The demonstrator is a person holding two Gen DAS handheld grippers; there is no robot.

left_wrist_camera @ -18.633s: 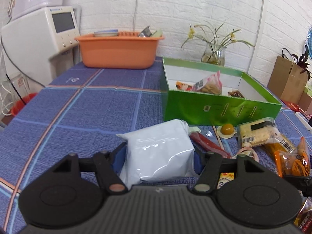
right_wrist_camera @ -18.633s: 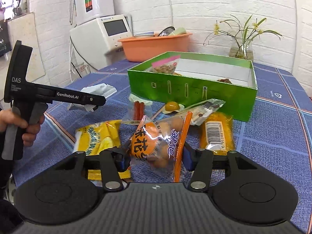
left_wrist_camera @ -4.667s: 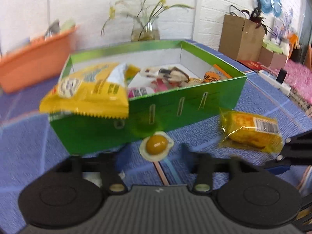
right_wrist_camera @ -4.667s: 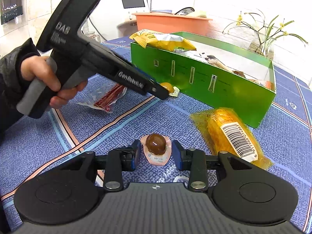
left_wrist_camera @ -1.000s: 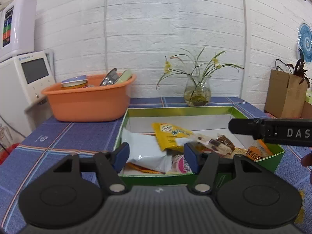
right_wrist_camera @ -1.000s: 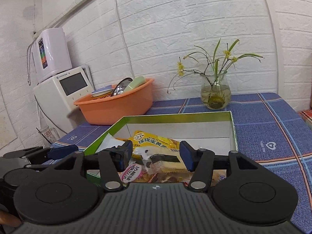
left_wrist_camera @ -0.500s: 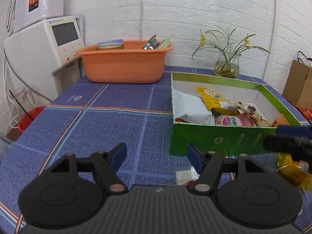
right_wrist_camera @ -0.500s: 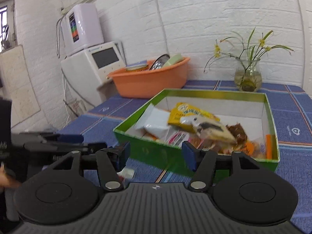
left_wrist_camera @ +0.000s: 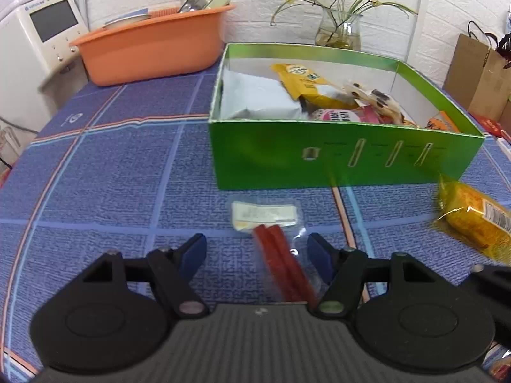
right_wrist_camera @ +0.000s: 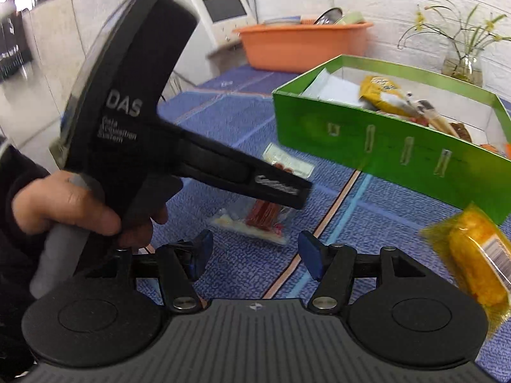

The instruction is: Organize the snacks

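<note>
A clear packet of red sausage sticks (left_wrist_camera: 281, 255) lies on the blue cloth in front of the green box (left_wrist_camera: 335, 162). My left gripper (left_wrist_camera: 257, 253) is open, its fingers on either side of the packet's near end, not touching it. The packet also shows in the right wrist view (right_wrist_camera: 262, 215), partly hidden by the left gripper's body (right_wrist_camera: 223, 166). My right gripper (right_wrist_camera: 254, 250) is open and empty above the cloth. A yellow wrapped snack (left_wrist_camera: 476, 220) lies to the right, also in the right wrist view (right_wrist_camera: 476, 265). The box (right_wrist_camera: 383, 146) holds several snack packets.
An orange basin (left_wrist_camera: 156, 44) with dishes stands at the back left, beside a white appliance (left_wrist_camera: 35, 41). A glass vase with flowers (left_wrist_camera: 338, 28) stands behind the box. A brown paper bag (left_wrist_camera: 479, 76) is at the far right.
Both grippers have dropped lower toward the cloth in front of the box. The left gripper now straddles the sausage packet. The right gripper has swung left, near the left gripper.
</note>
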